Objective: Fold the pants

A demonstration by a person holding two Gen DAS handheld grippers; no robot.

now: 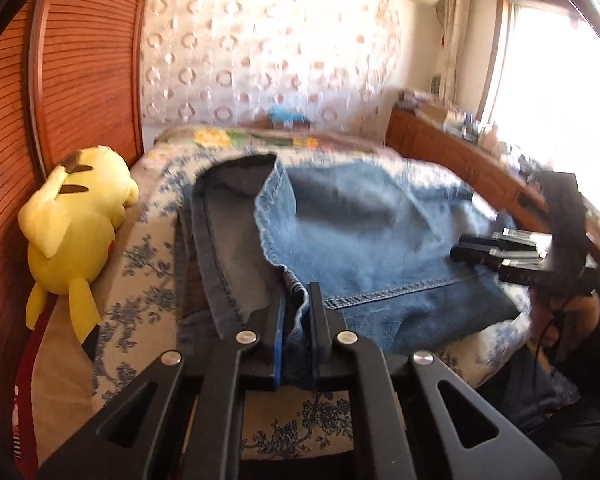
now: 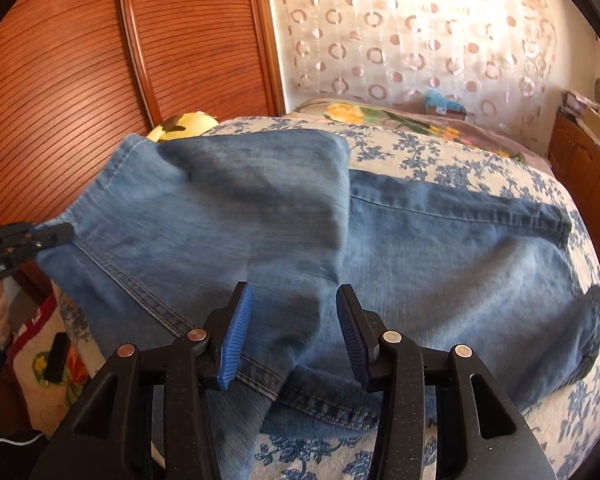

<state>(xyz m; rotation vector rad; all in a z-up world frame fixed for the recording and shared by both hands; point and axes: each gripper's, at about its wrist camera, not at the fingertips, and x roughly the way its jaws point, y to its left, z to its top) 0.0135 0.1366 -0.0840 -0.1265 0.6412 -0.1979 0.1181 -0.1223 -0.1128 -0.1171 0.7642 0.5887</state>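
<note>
Item: jeans, partly folded, on flowered bed.
Left hand-held gripper pinches a bunched denim edge; right hand-held gripper spread, unfastened, over the fabric. Risk: one-sided pull skews the fold, or the thin pinch slips.

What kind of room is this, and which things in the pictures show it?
Most likely a bedroom in a home: a bed with a blue floral cover, a yellow plush toy beside the jeans, and a slatted wooden wardrobe door.
</note>
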